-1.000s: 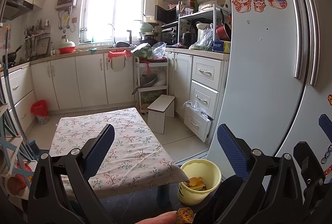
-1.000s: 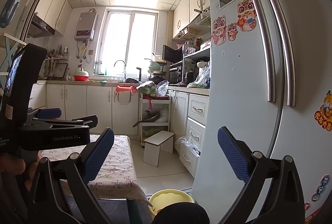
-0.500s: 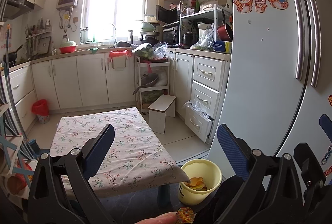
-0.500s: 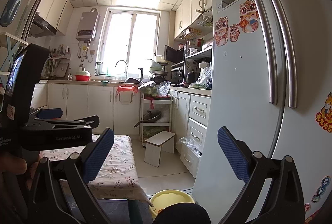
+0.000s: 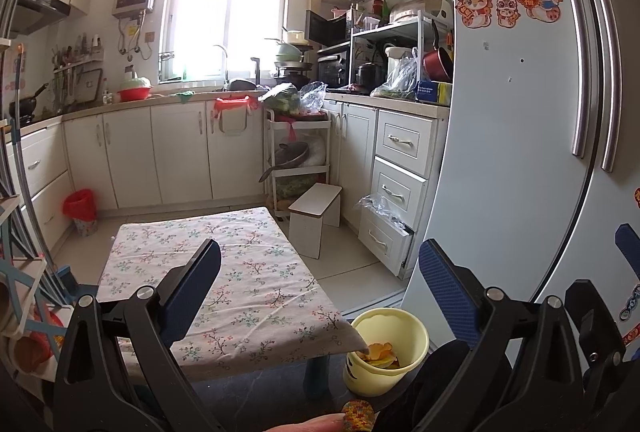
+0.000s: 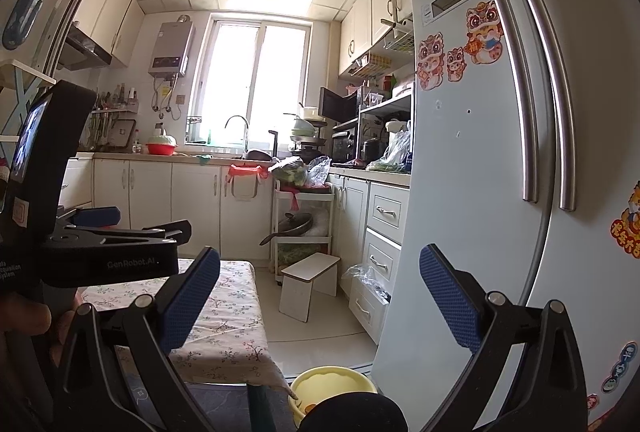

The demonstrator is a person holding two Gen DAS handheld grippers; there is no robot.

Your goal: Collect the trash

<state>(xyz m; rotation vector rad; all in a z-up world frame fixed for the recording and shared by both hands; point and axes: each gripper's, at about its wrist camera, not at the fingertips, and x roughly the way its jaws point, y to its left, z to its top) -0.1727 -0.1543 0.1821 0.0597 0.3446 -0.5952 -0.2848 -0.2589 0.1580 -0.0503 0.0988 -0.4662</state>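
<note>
Trash goes in the little yellow bin (image 5: 386,350) on the floor, tucked by the corner of the low table (image 5: 224,272) and close to the big fridge (image 5: 520,112). Orange scraps (image 5: 378,352) lie inside it. I see no loose trash on the flowered cloth, so the job looks nearly done, or the next bit is somewhere out of sight.

To do this step well, I think the person should look around first, tipping both tools down toward the floor and the table top. Go slow near the table edge so the cloth does not get pulled. Keep the bin standing up and do not bump it.

The left gripper (image 5: 320,288) has its two blue pads spread wide, and nothing sits between them. The bin shows low in the gap, nearer the right pad, and well below the tips, not touching them. The right gripper (image 6: 320,296) is spread wide too and holds nothing. From its camera the bin (image 6: 332,388) peeks in at the bottom, partly hidden by something dark.

A small round knitted-looking thing (image 5: 358,414) sits at the bottom edge of the left view, next to a finger (image 5: 308,424). I cannot tell what it is, or if it is trash.
</note>
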